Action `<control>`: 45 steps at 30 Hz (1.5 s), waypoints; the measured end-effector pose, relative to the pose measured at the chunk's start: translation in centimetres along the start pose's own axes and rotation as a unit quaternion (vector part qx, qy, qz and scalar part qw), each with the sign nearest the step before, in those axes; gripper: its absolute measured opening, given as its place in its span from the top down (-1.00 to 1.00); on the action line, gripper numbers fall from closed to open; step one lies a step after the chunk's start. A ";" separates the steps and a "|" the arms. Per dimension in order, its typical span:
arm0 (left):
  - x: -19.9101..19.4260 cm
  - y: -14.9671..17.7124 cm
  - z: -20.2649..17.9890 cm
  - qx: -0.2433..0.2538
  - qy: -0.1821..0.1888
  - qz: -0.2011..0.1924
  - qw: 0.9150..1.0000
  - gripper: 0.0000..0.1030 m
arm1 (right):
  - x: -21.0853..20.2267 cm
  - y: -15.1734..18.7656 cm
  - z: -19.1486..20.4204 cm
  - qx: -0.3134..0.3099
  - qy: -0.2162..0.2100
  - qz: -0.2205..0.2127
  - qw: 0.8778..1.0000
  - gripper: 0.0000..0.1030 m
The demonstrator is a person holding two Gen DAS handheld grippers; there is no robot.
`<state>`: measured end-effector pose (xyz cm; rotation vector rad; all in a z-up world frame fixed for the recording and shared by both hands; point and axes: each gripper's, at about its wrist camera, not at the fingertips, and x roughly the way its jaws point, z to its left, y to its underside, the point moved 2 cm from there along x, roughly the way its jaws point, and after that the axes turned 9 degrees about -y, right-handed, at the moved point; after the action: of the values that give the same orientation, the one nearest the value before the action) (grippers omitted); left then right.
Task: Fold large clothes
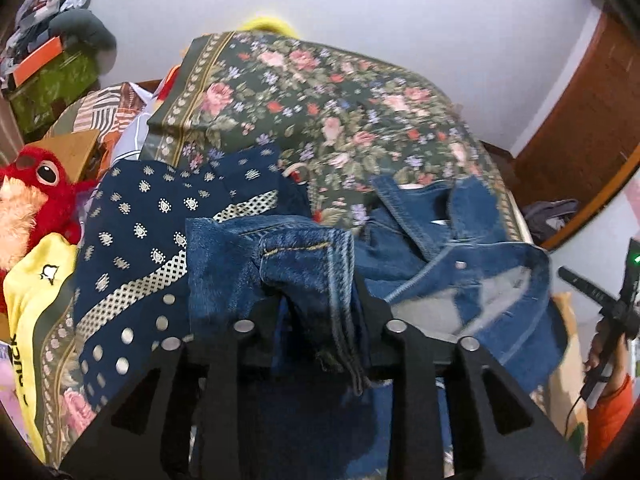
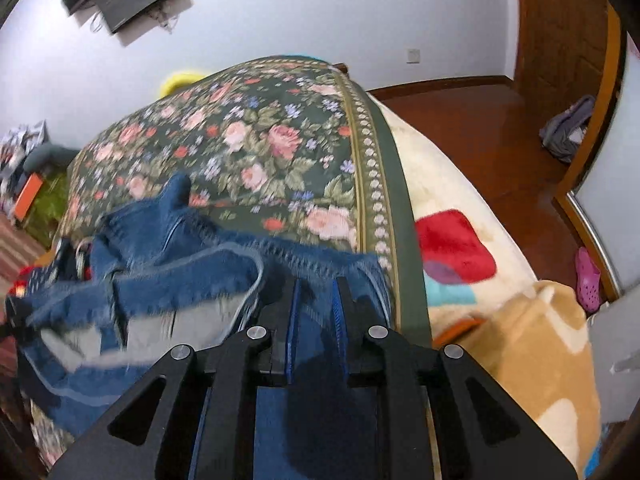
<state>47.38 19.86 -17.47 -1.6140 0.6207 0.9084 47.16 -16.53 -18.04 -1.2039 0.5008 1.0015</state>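
Jaws: left gripper [image 1: 316, 312] clamped on a bunched fold of denim, low centre of the left wrist view; cloth fills the gap and hangs over the fingers. Right gripper [image 2: 316, 300] has its jaws drawn close, blue pads showing, denim edge lying between and around them; looks pinched, though blur leaves some doubt.

Bed [image 2: 256, 148], floral cover, fills the middle of both views. Blue jeans [image 1: 440, 248] lie across its near edge, waistband and rivet to the right of centre in the left view, crumpled rather than flat. In the right view the jeans [image 2: 160, 264] spread from lower left to centre, motion-blurred.

Step in hand, by my reading: lifting or spreading the garment between two held points before the first fold. Next move calls for pulling the two grips apart to tension the cloth, then laying it flat on the cover.

Pose: both tools point forward and slightly down over the bed edge. Navy patterned cloth [image 1: 136, 232] sits left of the jeans; red plush toy [image 1: 36, 188] at far left.
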 end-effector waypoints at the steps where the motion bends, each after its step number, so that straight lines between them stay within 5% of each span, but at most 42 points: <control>1: -0.8 0.0 0.0 0.000 0.004 -0.003 1.000 0.32 | -0.4 0.5 0.4 -0.010 -0.005 0.004 1.000 0.65; 5: -3.4 0.2 0.4 -0.010 0.003 -0.021 1.000 0.08 | -1.5 2.1 2.5 -0.049 -0.025 0.017 0.998 0.17; 10: -6.5 0.8 1.2 -0.026 -0.015 -0.073 0.997 -0.35 | -2.0 4.6 5.9 -0.116 -0.041 0.038 0.992 0.06; 14: -5.1 3.0 -0.2 0.020 0.000 -0.020 1.000 -0.37 | -1.0 6.1 8.0 -0.155 -0.042 0.049 0.986 -0.12; 23: 1.3 9.4 -5.1 0.125 -0.034 0.047 0.990 -0.37 | 3.8 7.6 10.2 -0.155 -0.073 0.105 0.980 -0.12; 28: 3.3 7.8 -6.9 0.161 -0.095 0.004 0.982 -0.37 | 6.1 6.0 10.6 -0.154 -0.066 0.110 0.980 -0.13; 33: 5.2 3.0 -6.2 0.104 -0.105 -0.022 0.989 -0.37 | 8.0 2.7 9.8 -0.119 -0.059 0.103 0.986 -0.12; 36: 6.2 0.7 -6.2 0.103 -0.128 -0.033 0.986 -0.37 | 8.3 0.6 9.1 -0.087 -0.035 0.066 0.993 -0.12; 41: 7.3 -1.3 -5.8 0.063 -0.114 -0.019 0.991 -0.36 | 8.0 -1.2 7.7 -0.050 0.023 0.023 0.998 -0.12; 45: 6.1 -1.6 -5.8 0.035 -0.092 -0.031 0.995 -0.36 | 6.7 -0.7 8.0 -0.058 0.003 0.023 0.998 -0.13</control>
<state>53.40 15.04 -21.12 -1.4594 0.4677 0.9664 49.69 -6.61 -20.30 -1.3042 0.4814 1.0795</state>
